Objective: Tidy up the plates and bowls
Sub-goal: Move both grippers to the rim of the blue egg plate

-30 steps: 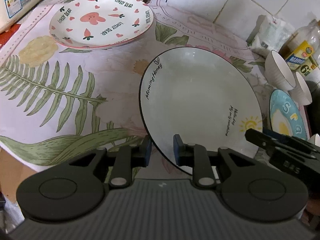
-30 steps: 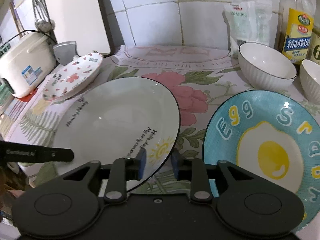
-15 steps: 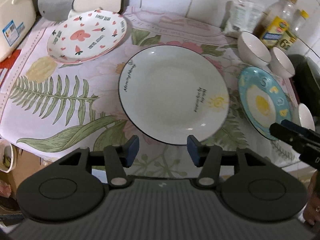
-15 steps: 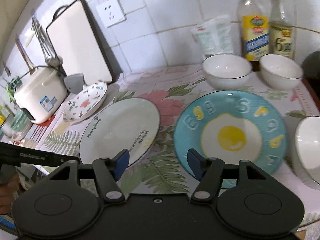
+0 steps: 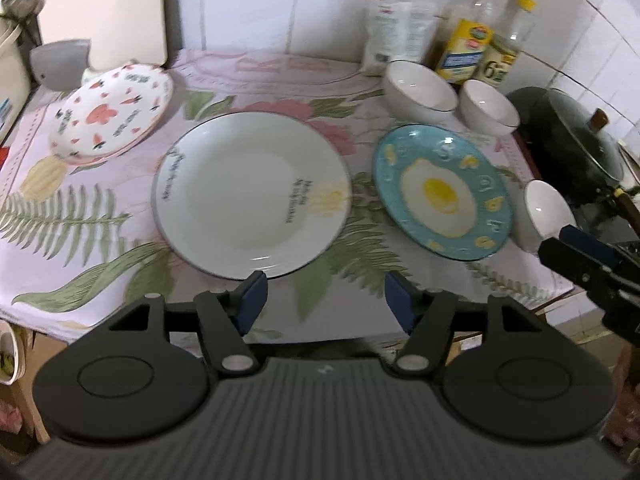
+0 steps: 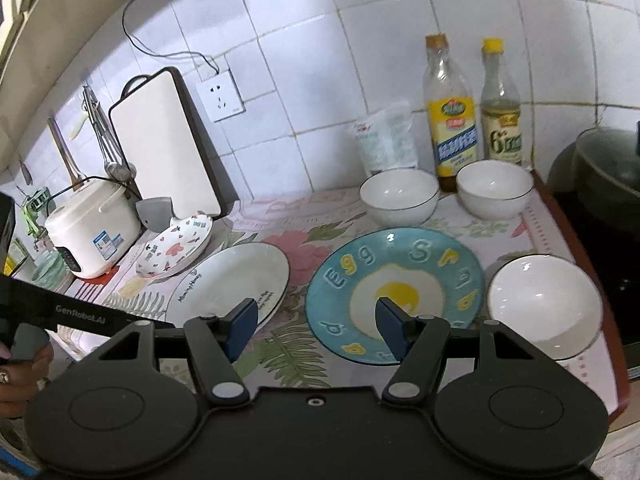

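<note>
Three plates lie flat in a row on the cloth (image 5: 304, 312): pink plate (image 5: 112, 114), white plate (image 5: 252, 194), egg plate (image 5: 442, 192), unstacked. Left gripper (image 5: 322, 300) is opening, right gripper (image 6: 316, 322) released; both empty, above the counter's front edge.

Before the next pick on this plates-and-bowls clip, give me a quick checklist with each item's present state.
1. Left tongs empty, jaws opening: ok.
2. Right tongs empty, jaws apart: ok.
3. White plate flat on the cloth, nothing on it: ok.
4. Egg plate flat, nothing on it: ok.
5. Three bowls upright and apart, the near bowl close to the egg plate's rim: ok.
6. Heart plate lying flat: not ok, it is tilted; what props it, cannot tell.
</note>
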`<state>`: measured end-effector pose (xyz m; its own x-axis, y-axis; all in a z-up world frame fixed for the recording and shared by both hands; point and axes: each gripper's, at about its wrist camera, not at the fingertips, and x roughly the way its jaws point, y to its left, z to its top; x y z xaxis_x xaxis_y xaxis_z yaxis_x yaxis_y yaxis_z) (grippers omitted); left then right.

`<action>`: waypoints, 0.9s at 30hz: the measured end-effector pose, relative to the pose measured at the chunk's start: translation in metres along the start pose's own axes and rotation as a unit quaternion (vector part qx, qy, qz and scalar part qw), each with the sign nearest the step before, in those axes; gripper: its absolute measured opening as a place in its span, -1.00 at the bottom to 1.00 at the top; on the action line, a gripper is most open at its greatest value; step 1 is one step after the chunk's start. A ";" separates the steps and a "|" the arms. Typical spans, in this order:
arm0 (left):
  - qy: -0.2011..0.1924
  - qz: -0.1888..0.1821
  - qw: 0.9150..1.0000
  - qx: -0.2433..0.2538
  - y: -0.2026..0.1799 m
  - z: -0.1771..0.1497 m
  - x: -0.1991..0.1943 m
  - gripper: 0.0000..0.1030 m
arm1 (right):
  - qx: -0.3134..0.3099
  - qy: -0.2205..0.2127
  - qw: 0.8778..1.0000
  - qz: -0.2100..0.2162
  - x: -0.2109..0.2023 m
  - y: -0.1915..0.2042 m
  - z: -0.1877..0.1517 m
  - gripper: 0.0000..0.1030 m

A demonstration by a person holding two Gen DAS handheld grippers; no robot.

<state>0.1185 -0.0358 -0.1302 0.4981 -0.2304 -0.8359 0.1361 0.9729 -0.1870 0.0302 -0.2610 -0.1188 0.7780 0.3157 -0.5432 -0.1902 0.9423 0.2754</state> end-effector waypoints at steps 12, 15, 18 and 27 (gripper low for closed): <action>-0.024 -0.027 0.999 0.010 -0.052 0.001 0.041 0.46 | 0.061 -0.016 0.997 -0.035 0.012 -0.040 -0.037 0.36; -0.028 -0.029 0.999 0.002 -0.058 0.003 0.057 0.46 | 0.084 -0.014 0.995 -0.044 0.025 -0.052 -0.045 0.36; -0.036 -0.026 0.999 -0.003 -0.064 0.005 0.076 0.46 | 0.107 -0.012 0.993 -0.048 0.039 -0.063 -0.050 0.36; 0.013 -0.011 0.999 -0.036 -0.073 0.013 0.126 0.46 | 0.144 -0.008 0.987 -0.069 0.077 -0.083 -0.062 0.36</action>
<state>0.1821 -0.1361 -0.2150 0.4736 -0.2525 -0.8438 0.0851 0.9667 -0.2415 0.0686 -0.3082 -0.2330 0.7941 0.1829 -0.5796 0.0949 0.9047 0.4154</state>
